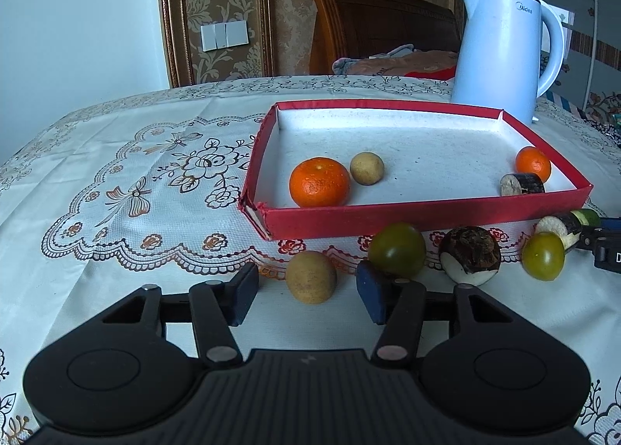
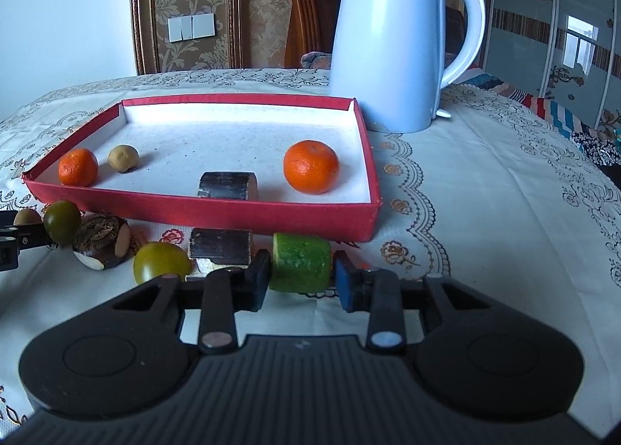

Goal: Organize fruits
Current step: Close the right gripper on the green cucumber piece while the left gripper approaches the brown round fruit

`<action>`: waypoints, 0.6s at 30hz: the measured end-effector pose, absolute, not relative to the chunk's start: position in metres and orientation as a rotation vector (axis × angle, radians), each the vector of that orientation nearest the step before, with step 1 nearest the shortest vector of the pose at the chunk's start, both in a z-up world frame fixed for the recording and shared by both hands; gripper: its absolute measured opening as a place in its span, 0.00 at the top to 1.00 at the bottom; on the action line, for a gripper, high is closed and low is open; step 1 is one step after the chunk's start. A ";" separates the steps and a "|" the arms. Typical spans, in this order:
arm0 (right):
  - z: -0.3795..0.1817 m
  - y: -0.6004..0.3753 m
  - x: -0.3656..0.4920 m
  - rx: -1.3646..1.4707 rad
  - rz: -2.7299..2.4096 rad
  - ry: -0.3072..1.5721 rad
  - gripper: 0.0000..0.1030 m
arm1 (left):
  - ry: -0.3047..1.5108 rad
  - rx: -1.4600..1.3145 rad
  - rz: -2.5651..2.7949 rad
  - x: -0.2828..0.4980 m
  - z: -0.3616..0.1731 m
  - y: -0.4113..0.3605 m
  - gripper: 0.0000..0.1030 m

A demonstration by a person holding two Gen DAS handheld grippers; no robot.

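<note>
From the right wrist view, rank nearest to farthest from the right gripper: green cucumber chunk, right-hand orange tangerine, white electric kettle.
1. Green cucumber chunk, between the right gripper pads, on the tablecloth.
2. Right-hand orange tangerine, inside the red tray.
3. White electric kettle, behind the tray.

The white kettle (image 1: 500,53) bears the brand "Midea" near its top.

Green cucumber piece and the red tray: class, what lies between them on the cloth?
Nothing: in the right wrist view only bare patterned tablecloth separates the green cucumber piece, flanked by the right gripper, from the red tray wall behind it.
</note>
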State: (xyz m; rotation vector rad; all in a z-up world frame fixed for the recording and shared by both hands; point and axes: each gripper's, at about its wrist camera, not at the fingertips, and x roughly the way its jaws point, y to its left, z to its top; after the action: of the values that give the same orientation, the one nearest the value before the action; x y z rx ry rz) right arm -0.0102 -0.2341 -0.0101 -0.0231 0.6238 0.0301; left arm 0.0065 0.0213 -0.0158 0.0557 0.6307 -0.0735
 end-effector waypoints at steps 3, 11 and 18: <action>-0.010 -0.234 -0.010 -0.029 0.027 0.623 0.69 | 0.630 0.055 -0.075 0.006 -0.016 0.021 0.48; -0.010 -0.234 -0.011 -0.032 0.025 0.622 0.69 | 0.626 0.054 -0.083 0.005 -0.016 0.020 0.55; -0.010 -0.236 -0.011 -0.024 0.016 0.618 0.73 | 0.625 0.053 -0.087 0.004 -0.015 0.018 0.62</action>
State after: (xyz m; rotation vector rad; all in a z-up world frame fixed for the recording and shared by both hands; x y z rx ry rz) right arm -0.0108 -0.2359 -0.0096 -0.0244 0.6178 0.0160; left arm 0.0038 0.0178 -0.0155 0.0534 0.6247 -0.0867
